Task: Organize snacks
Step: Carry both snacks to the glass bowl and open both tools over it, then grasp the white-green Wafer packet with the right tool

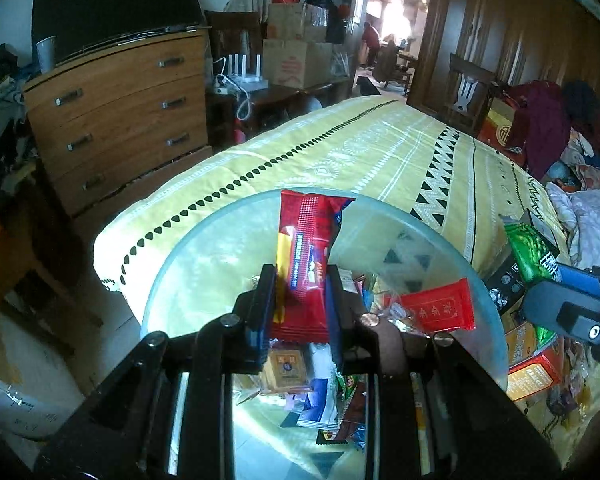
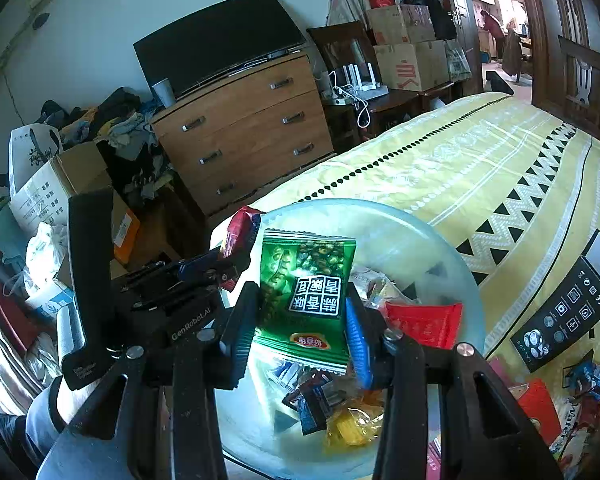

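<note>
While both tools hang over the clear glass bowl (image 1: 380,216) on the yellow bedspread (image 1: 380,148), the left hand-held gripper (image 1: 300,300) pinches a red snack packet (image 1: 306,256) upright between its pads. Right hand-held gripper (image 2: 300,320) pinches a green snack packet (image 2: 306,280) likewise. Bowl holds mixed wrapped snacks, including a flat red sachet (image 2: 424,322). More packets lie on the bed beside the bowl; black box (image 2: 568,304) lies nearby.

"GenRobot.AI" is printed on the black gripper body (image 2: 188,326) at left.
</note>
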A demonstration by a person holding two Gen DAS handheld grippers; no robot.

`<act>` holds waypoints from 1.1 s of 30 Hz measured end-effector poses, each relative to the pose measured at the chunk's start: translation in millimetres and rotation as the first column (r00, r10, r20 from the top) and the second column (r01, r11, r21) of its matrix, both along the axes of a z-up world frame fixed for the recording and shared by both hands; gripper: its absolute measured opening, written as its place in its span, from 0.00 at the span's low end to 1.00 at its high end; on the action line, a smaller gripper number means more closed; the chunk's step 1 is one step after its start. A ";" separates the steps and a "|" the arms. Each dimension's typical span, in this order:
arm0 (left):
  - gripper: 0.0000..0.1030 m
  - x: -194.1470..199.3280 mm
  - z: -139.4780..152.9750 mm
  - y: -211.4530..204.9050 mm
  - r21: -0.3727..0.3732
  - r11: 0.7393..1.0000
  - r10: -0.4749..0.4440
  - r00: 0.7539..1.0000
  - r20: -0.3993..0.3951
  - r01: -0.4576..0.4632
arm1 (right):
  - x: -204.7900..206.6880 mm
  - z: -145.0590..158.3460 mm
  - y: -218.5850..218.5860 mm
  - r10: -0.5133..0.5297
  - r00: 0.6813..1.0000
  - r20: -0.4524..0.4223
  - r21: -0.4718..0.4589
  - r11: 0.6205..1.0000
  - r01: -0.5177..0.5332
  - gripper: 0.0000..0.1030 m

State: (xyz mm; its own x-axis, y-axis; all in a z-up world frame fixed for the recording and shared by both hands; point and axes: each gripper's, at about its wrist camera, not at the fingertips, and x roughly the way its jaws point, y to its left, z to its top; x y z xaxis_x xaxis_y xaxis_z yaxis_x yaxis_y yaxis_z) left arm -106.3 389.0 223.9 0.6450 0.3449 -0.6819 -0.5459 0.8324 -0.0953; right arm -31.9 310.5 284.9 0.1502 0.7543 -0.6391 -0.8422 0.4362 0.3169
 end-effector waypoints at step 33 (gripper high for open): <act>0.70 2.9 47.2 -187.4 0.086 0.896 -0.443 0.886 0.136 0.435 | 78.5 -167.9 -326.7 -0.563 0.826 -0.039 -0.245 0.807 0.538 0.75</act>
